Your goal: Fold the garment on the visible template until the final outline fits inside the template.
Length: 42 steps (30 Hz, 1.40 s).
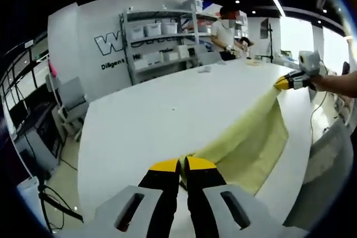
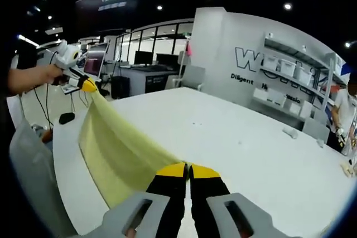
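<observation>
Both grippers, left gripper [image 1: 183,164] and right gripper [image 2: 187,168], pinch the yellow garment [image 1: 251,140] taut (mid-lift); next, lay it flat on the table [image 1: 156,115].

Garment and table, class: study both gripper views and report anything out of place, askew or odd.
The yellow garment is not lying flat: it hangs stretched between the left gripper and right gripper, both shut on its edges, sagging over the white table. Also odd: no folding template can be made out on the table. Nothing looks spilled or damaged.
</observation>
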Motion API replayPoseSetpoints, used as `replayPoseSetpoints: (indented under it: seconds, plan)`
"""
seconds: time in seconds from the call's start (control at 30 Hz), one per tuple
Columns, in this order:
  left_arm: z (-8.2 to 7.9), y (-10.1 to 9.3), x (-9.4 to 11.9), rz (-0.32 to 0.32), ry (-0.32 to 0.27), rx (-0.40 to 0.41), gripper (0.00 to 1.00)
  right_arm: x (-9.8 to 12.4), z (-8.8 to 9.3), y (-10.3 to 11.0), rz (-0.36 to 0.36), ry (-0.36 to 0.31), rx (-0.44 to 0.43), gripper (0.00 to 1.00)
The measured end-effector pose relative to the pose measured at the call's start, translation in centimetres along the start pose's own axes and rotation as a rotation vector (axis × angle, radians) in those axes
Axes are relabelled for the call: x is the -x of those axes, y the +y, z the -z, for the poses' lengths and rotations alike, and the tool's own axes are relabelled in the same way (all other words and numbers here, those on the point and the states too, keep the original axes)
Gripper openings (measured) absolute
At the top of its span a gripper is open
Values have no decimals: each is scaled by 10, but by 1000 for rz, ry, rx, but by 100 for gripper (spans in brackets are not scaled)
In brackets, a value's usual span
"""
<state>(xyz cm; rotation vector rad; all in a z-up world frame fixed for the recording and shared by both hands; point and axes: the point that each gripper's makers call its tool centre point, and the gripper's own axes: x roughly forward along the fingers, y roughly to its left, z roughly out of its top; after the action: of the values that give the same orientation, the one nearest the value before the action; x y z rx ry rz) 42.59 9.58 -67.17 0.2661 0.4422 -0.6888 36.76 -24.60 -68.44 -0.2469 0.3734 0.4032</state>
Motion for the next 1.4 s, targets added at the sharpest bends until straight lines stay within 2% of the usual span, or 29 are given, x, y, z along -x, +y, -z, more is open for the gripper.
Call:
replayPoseSetpoints:
  seconds: [0.2,0.3,0.43,0.5,0.9,1.03,1.2,1.4]
  plan:
    - [12,8,-19,12,13,21,8,-18,9,-6,13,20,31,0]
    - [23,12,-29,19,33,45,8,-27,14,-8,16,30,32,0]
    - [36,12,-40,20,76,53,8,-40,28,-6,-4,95,30,0]
    - [43,13,-48,21,91,57,8,-46,30,-6,-2,100,50,0]
    - [72,22,-90,24,154,102,8,-78,67,-15,-6,206,33,0]
    - [82,23,-103,16,189,99,8,-87,78,-17,-3,224,-6,0]
    - [88,26,-113,18,206,103,8,-95,92,-18,2,260,-23,0]
    - [103,27,-121,28,245,106,8,-101,105,-17,7,285,-25,0]
